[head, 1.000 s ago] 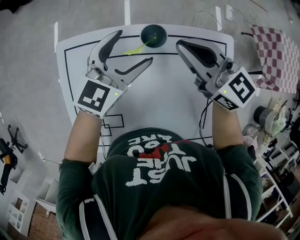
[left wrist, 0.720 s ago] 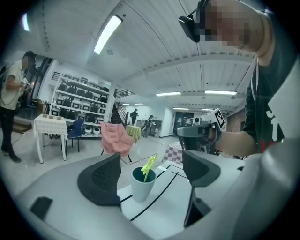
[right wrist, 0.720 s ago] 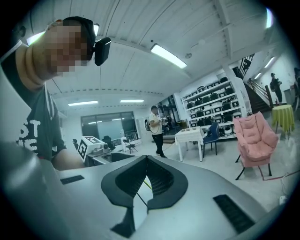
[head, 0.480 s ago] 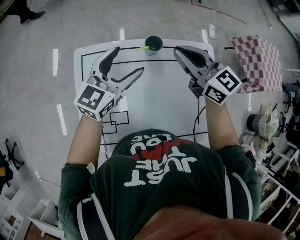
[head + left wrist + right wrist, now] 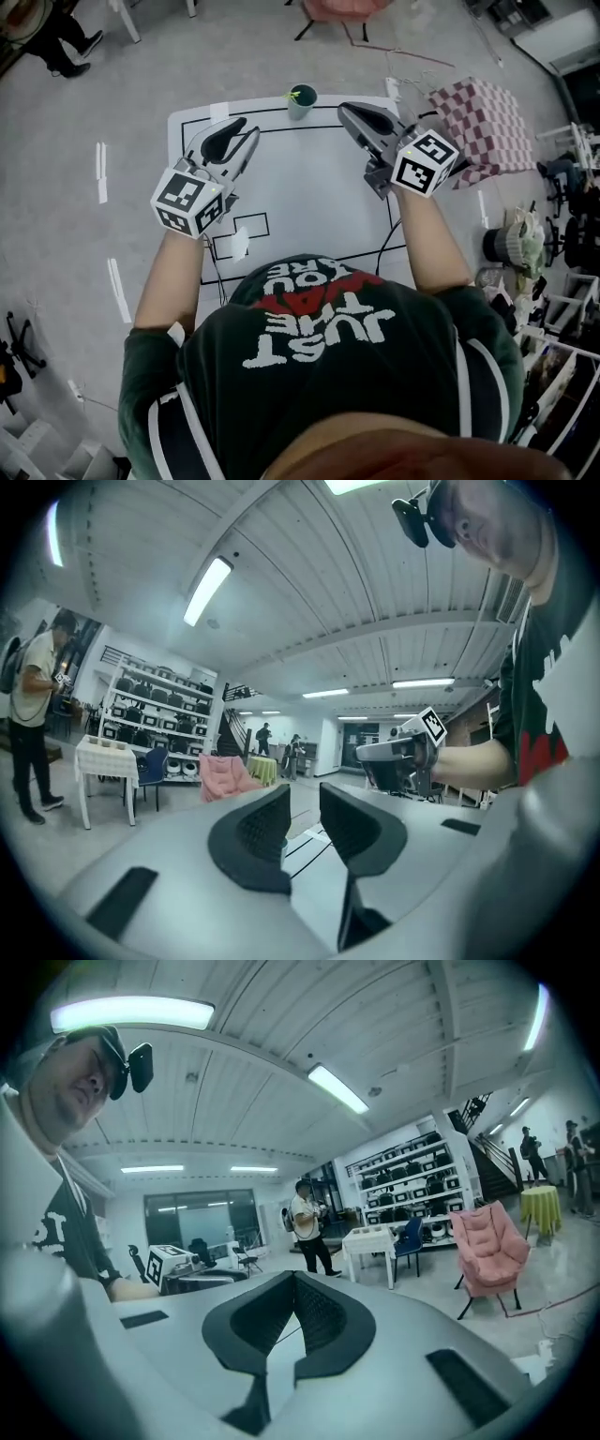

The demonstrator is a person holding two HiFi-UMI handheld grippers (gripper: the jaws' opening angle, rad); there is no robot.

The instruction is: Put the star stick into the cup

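Cup: a small round dark green cup [image 5: 302,101], upright at the far edge of the table, just outside the black outline drawn there.
Star stick: a thin yellow-green star stick [image 5: 296,94] stands inside the cup, and its top shows at the rim. Its star shape is too small to make out.
Table: a flat white table [image 5: 309,202] with rounded far corners, marked with thin black rectangles.
Left gripper: the left gripper [image 5: 304,795] has a smooth pale grey shell and two black, ribbed, curved pads. The jaws are drawn close with a narrow slot of daylight between them. They do not touch, and nothing is between them.
Right gripper: the right gripper [image 5: 293,1277] has the same grey shell and black ribbed pads. Its jaw tips are pressed together into a point, a V-shaped gap opens below them, and they hold nothing.
Marker cubes: one white cube with black squares sits at the near end of each gripper, the left cube [image 5: 187,200] and the right cube [image 5: 424,161].
Left arm pose: the bare forearm reaches forward over the left side of the table. The gripper is held above the surface and points far and right towards the cup, apart from it.
Right arm pose: the bare forearm reaches along the right edge of the table. The gripper is raised and points far and left, with its tip near the cup but not touching.
Between the tips: the cup stands beyond both tips, roughly midway between them.
Shirt: a dark green shirt [image 5: 319,375] with white lettering and white stripes on the sleeves.
Right of the table: a red-and-white checked cloth [image 5: 478,117].
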